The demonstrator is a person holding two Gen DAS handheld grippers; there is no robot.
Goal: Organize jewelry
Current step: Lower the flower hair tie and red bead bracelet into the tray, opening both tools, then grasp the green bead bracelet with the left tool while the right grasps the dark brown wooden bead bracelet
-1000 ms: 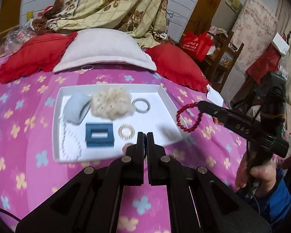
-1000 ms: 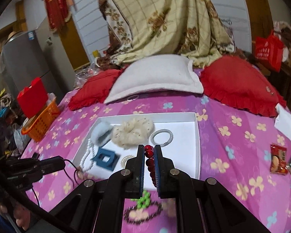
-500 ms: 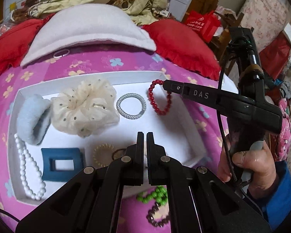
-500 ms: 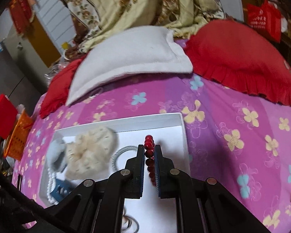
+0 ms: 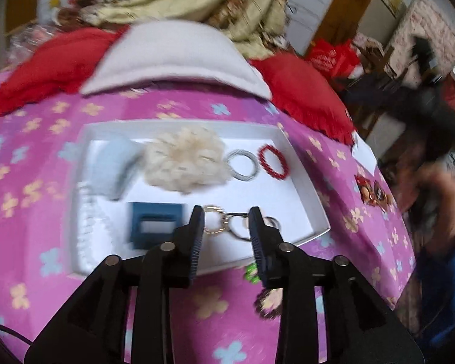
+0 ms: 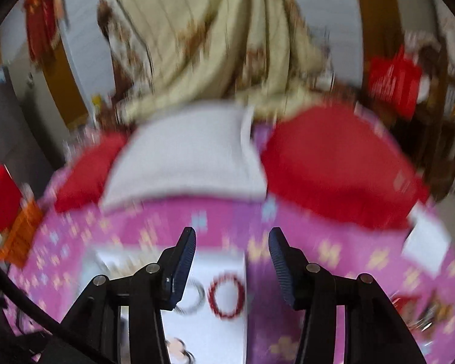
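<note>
A white tray (image 5: pixel 315 212) lies on the pink flowered bedspread. In it lie a red bead bracelet (image 5: pixel 273 161), a grey ring (image 5: pixel 242 165), a cream scrunchie (image 5: pixel 185 157), a light blue hair piece (image 5: pixel 116 166), a white pearl string (image 5: pixel 86 227), a blue buckle (image 5: pixel 154 224), a gold ring (image 5: pixel 215 220) and dark rings (image 5: pixel 242 227). My left gripper (image 5: pixel 226 212) is open and empty above the tray's near edge. My right gripper (image 6: pixel 232 236) is open and empty, above the red bracelet (image 6: pixel 226 294) lying in the tray (image 6: pixel 242 327).
A green bead bracelet (image 5: pixel 251 271) and a dark bead bracelet (image 5: pixel 267 301) lie on the bedspread in front of the tray. Red pillows (image 5: pixel 300 91) and a white pillow (image 5: pixel 173 57) lie behind it. Snack packets (image 5: pixel 370 192) lie at the right.
My right gripper has opened and let the red bracelet drop into the tray's far right corner, then pulled back. My left gripper has opened and let go dark rings in the tray.
</note>
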